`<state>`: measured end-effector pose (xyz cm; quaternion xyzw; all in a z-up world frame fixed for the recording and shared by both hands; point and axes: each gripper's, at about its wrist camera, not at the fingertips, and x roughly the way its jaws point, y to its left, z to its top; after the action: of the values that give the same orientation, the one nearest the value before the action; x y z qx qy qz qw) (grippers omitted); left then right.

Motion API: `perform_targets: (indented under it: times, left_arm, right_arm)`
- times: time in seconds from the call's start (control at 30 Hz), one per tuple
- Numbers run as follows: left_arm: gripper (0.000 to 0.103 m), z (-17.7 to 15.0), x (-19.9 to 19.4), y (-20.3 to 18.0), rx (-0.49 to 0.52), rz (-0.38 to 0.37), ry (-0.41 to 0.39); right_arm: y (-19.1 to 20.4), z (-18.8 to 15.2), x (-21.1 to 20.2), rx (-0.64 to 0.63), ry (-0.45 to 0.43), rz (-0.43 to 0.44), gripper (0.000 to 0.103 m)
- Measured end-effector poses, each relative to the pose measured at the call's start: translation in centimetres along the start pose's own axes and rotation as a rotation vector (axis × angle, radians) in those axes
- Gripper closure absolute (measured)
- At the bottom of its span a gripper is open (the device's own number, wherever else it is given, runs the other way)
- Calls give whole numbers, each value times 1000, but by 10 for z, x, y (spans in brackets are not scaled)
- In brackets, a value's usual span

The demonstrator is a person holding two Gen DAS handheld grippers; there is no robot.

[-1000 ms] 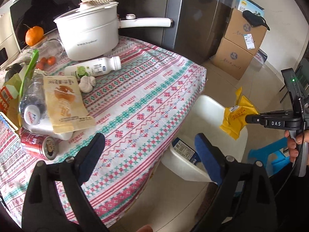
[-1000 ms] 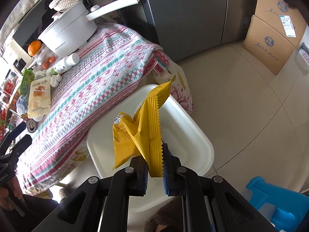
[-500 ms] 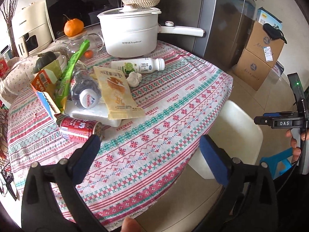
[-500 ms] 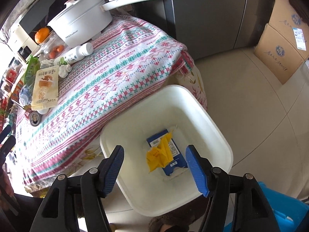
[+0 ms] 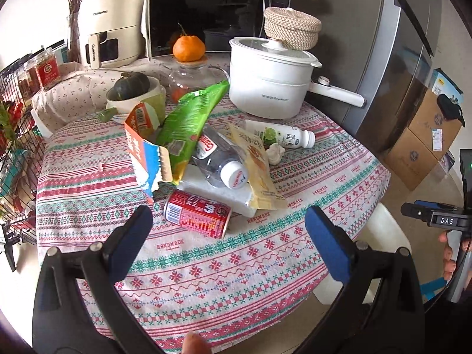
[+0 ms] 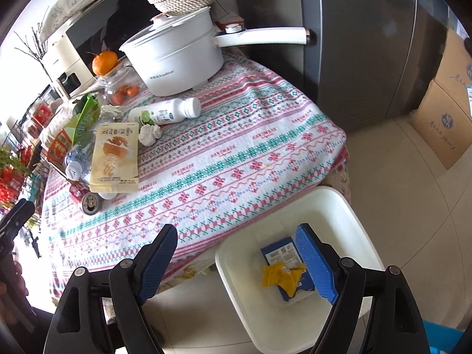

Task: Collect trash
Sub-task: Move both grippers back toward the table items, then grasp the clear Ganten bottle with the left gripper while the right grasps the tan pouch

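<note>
A white bin (image 6: 342, 203) stands on the floor by the round table; a yellow wrapper (image 6: 280, 275) and a blue carton (image 6: 283, 253) lie in it. My right gripper (image 6: 237, 261) hangs above the bin's rim, jaws opening, nothing between them. My left gripper (image 5: 228, 240) is open over the tablecloth, just short of a red can (image 5: 197, 214) on its side. Behind the can lie a beige snack pouch (image 5: 256, 165), a clear water bottle (image 5: 221, 159), a green bag (image 5: 188, 121), an orange-blue carton (image 5: 144, 147) and a white drink bottle (image 5: 280, 137).
A white electric pot (image 5: 271, 88) with a long handle, a glass jar topped by an orange (image 5: 188, 48), a bowl with a squash (image 5: 132, 88), a microwave and an air fryer stand at the table's back. A wire rack is at left; cardboard boxes (image 5: 424, 144) and a fridge at right.
My right gripper let go of the yellow wrapper, which dropped into the bin, and the jaws spread wide. My left gripper swung from the table's edge to face the pile of trash.
</note>
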<state>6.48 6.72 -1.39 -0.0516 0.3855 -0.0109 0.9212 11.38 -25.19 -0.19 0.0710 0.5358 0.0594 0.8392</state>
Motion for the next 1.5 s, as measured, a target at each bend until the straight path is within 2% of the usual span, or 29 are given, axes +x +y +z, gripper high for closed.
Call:
perform_targets:
  times: [0.1, 0.2, 0.37, 0.57, 0.7, 0.9, 0.97, 1.0, 1.07, 1.2, 1.37, 1.5]
  left_arm:
    - [1, 2, 6, 10, -10, 21, -2]
    - [1, 7, 20, 13, -17, 26, 61]
    - [1, 29, 40, 25, -135, 9, 98]
    - [20, 46, 91, 39, -289, -59, 214]
    - [21, 53, 113, 41, -349, -92, 248]
    - [21, 56, 144, 43, -403, -91, 287]
    - [24, 57, 152, 44, -428, -104, 296]
    - [35, 56, 153, 44, -442, -131, 296]
    - [36, 56, 153, 41, -445, -134, 298]
    - [37, 56, 142, 29, -380, -136, 284]
    - [39, 54, 103, 27, -324, -160, 221]
    - [39, 45, 71, 35, -311, -180, 182]
  right_arm:
    - [15, 6, 6, -12, 10, 6, 19]
    - [29, 12, 15, -20, 23, 15, 19]
    - [50, 22, 25, -32, 33, 37, 19]
    - [69, 30, 34, -39, 46, 61, 19]
    - [77, 36, 39, -37, 48, 71, 19]
    - [84, 40, 47, -36, 62, 79, 19]
    - [86, 40, 49, -42, 66, 76, 19]
    - [87, 40, 50, -45, 68, 73, 19]
    - [87, 40, 52, -45, 71, 66, 19]
    - [84, 40, 57, -38, 83, 55, 19]
    - [83, 42, 65, -24, 97, 43, 19]
    - [91, 45, 71, -10, 94, 66, 19]
